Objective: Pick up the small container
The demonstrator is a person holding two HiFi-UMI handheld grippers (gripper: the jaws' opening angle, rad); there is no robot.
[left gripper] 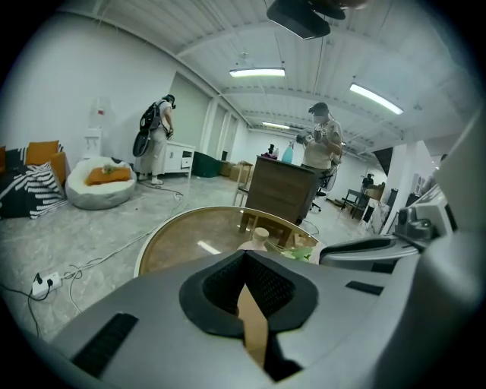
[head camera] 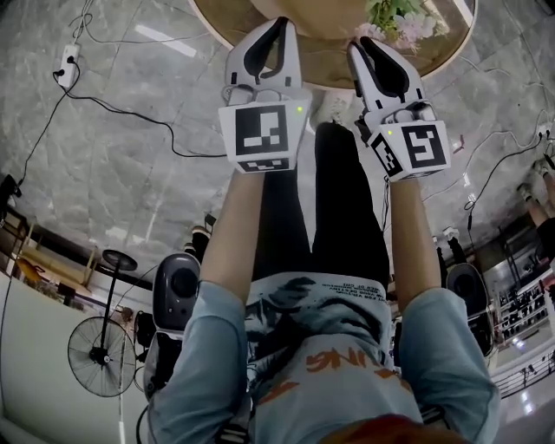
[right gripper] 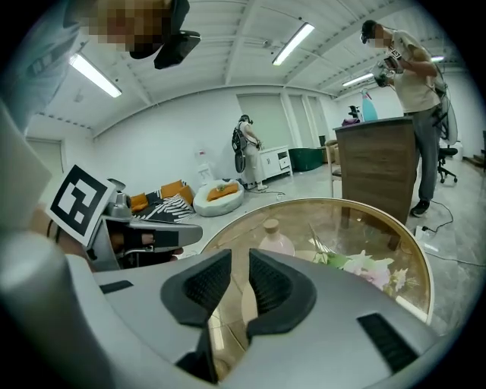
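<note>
The small container is a pale pink bottle (right gripper: 275,239) with a cork top, standing on a round glass table (right gripper: 357,220) next to a bunch of flowers (right gripper: 364,266). In the left gripper view the bottle (left gripper: 258,239) shows just past my jaws. My left gripper (left gripper: 244,257) is shut with nothing in it. My right gripper (right gripper: 240,262) is open by a narrow gap, with nothing between its pads. In the head view both grippers, left (head camera: 279,24) and right (head camera: 357,43), are held side by side over the table's near rim (head camera: 217,39), short of the bottle.
A wooden cabinet (left gripper: 281,190) with a person behind it stands beyond the table. Another person and a beanbag (left gripper: 99,182) are at the far wall. Cables and a power strip (head camera: 69,65) lie on the floor. A fan (head camera: 102,355) and a speaker (head camera: 178,290) stand behind me.
</note>
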